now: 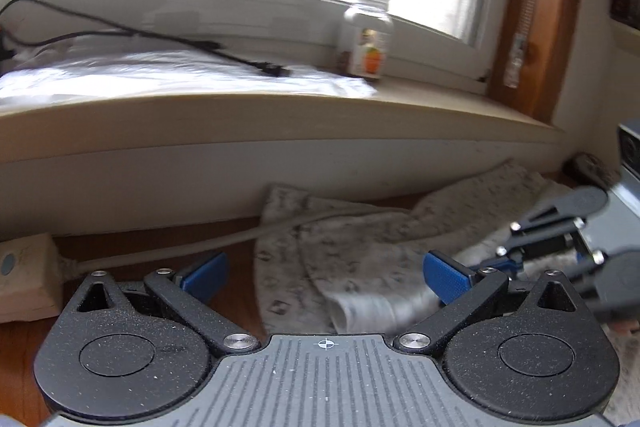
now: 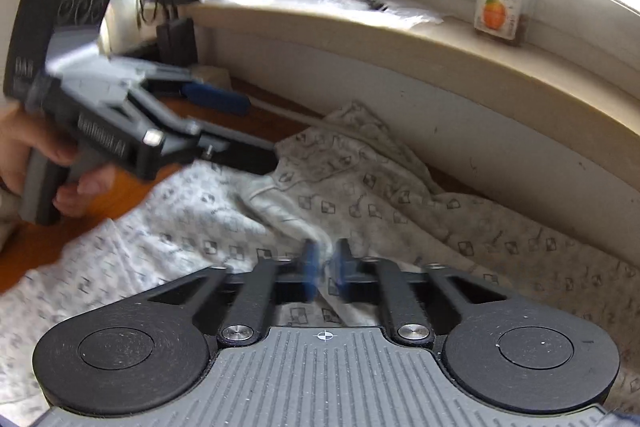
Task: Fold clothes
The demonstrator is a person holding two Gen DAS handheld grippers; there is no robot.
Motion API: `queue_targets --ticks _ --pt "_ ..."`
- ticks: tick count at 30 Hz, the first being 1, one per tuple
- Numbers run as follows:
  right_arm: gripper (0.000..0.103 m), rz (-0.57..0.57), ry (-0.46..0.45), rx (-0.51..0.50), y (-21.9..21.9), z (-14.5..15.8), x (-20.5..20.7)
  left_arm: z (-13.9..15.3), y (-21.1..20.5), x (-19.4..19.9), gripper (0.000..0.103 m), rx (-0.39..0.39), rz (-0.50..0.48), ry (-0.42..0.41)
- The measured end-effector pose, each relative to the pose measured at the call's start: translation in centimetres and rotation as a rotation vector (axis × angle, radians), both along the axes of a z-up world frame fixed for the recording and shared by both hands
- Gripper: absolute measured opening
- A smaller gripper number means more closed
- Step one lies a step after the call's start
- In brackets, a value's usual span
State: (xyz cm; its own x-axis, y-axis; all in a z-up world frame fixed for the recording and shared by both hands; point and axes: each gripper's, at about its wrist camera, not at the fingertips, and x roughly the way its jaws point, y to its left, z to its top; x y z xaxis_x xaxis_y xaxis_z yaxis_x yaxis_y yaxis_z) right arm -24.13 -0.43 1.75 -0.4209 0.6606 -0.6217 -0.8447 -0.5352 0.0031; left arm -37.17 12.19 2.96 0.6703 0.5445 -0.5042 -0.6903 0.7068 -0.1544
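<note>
1. While your right gripper [image 2: 323,267] has its blue pads nearly together, whether any cloth is between them is too blurred to tell; check that before lifting.
2. Keep your left gripper [image 1: 326,277] spread wide until it is over an edge, then pinch.
3. Pull the printed garment [image 2: 360,187] flat; it lies crumpled on the wooden desk [image 2: 100,203], against the wall below the window sill [image 2: 400,39], pale with small dark square motifs.

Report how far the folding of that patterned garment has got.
Done: nothing yet; the patterned garment lies rumpled on the wooden floor under the sill. In hand: the right claw is pinched nearly shut low over the cloth, grip unclear through blur; the left claw is open above it. Left: every fold.
</note>
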Motion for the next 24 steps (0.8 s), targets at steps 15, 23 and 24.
queue_targets --ticks 15,23,24 --pt "0.004 -0.368 0.044 0.21 -8.4 7.8 16.8 -0.8 -1.9 2.7 0.103 -0.019 -0.15 0.063" --pt "0.004 -0.698 -0.109 0.28 -13.1 10.1 30.1 -0.9 -2.4 3.2 0.103 -0.015 -0.176 0.088" --pt "0.004 -0.737 -0.117 0.277 -13.3 10.1 31.7 -0.9 -2.5 3.2 0.103 -0.013 -0.178 0.093"
